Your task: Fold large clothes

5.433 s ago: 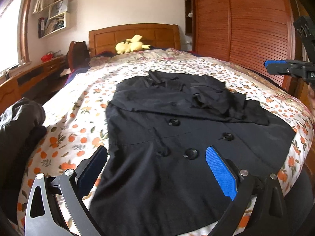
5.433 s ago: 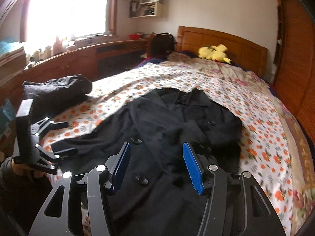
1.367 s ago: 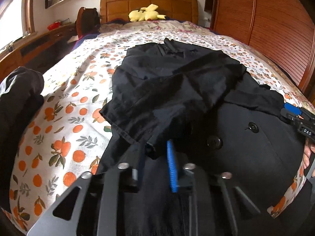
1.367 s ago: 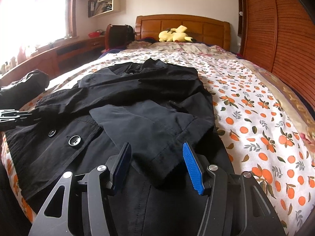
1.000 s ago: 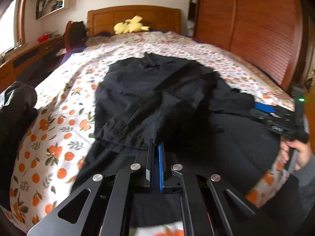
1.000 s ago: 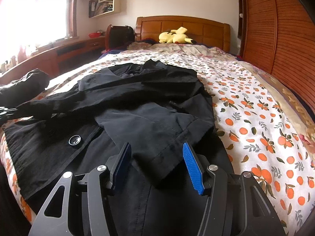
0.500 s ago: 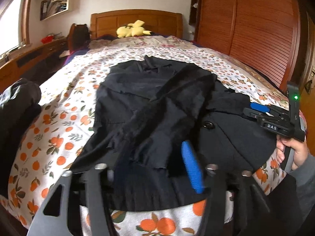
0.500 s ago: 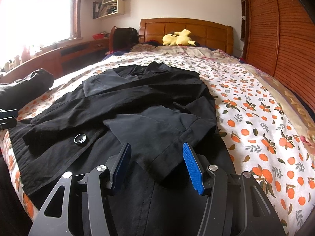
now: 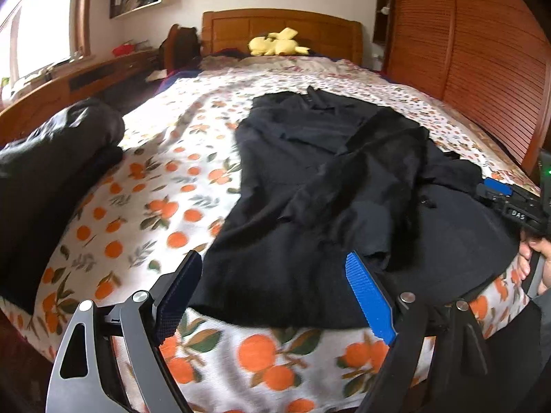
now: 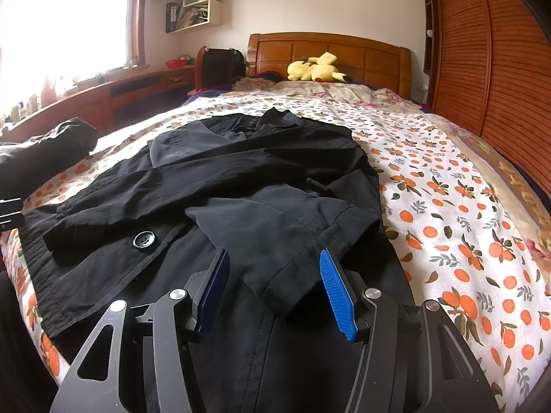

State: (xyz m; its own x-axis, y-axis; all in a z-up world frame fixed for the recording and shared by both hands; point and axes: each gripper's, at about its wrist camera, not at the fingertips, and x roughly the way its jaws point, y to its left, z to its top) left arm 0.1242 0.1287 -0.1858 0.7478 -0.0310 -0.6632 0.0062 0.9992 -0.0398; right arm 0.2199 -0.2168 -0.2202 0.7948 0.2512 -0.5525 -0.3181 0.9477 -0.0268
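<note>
A bed (image 9: 144,179) with an orange-print sheet fills both views, its wooden headboard (image 10: 327,51) at the far end. A black coat (image 9: 310,186) lies spread along the middle of the bed, collar toward the headboard, with both sleeves folded in across its front. The left sleeve (image 10: 144,196) runs slantwise over the chest; the right sleeve (image 10: 275,227) lies doubled on the lower front. A dark bundle of other clothing (image 9: 44,179) sits on the bed's left edge. A yellow plush toy (image 10: 316,69) rests by the headboard.

The left gripper (image 9: 272,292) hangs over the coat's hem at the foot of the bed; its jaws have just been opening and stand wide, nothing between them. The right gripper (image 10: 272,275) stands about half open above the right sleeve's cuff, its pads clear of the cloth. One large button (image 10: 144,239) shows near the left sleeve's end.
</note>
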